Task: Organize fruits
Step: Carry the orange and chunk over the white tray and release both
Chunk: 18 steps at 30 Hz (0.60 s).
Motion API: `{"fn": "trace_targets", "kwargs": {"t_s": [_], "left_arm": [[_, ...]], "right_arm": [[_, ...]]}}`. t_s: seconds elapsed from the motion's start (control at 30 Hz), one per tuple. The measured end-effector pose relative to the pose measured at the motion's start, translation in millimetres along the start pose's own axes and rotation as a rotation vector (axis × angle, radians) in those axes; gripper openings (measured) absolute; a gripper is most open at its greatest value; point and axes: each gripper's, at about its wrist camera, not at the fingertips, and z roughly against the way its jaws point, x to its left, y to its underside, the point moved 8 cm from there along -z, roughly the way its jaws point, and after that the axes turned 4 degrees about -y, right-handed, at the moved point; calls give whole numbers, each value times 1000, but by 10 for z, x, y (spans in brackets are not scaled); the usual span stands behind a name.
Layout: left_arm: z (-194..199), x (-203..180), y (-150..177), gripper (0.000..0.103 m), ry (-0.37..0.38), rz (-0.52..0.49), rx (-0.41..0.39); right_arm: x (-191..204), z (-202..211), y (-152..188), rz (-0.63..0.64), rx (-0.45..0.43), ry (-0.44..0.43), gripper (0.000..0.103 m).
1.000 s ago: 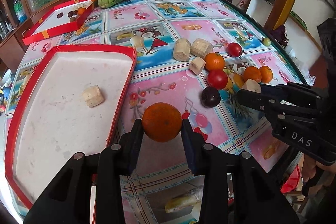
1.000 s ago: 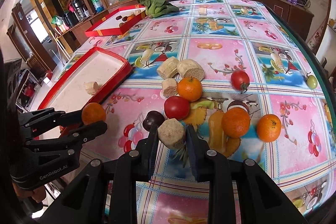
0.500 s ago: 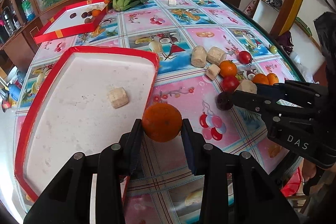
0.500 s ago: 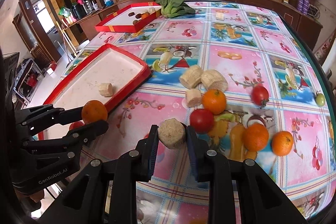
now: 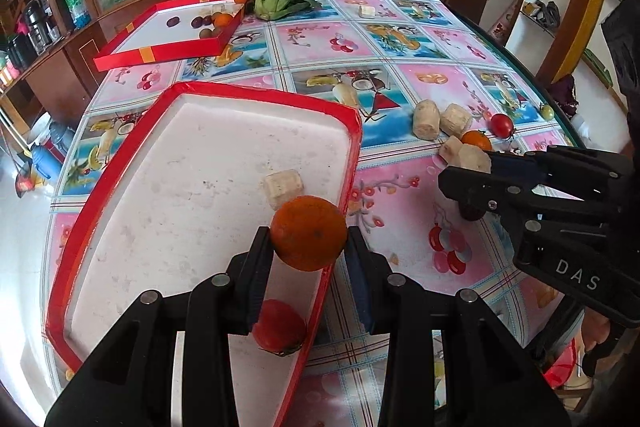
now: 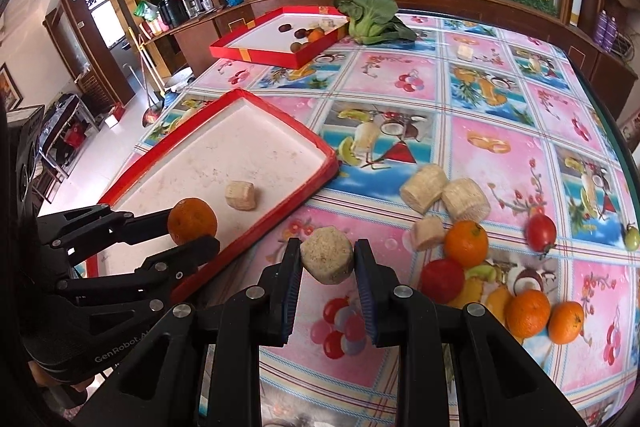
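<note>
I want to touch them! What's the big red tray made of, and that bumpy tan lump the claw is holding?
The red tray looks like cardboard: thin folded red walls and a matte, scuffed white floor. The tan lump in the right claw has a rough, grainy, dull surface with cut flat faces; it could be a peeled root or a foam model, the pictures can't say.

Half hidden behind the left claw (image 5: 309, 255): a tomato (image 5: 279, 325). Nearly covered by the right claw (image 5: 466, 179): a dark fruit (image 5: 472, 214). Too small to identify: fruits in the far box (image 6: 280, 39).
</note>
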Motion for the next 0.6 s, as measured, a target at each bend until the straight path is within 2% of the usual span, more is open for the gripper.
{"fn": "trace_targets", "kwargs": {"t_s": [0.27,0.6], "left_arm": [[-52,209,-94,34,31,47,16],[-333,776,-155,34,-3,154,60]], "right_arm": [[117,-121,-159,18,7,-24,27],[292,-467,-466,8,34,-109,27]]}}
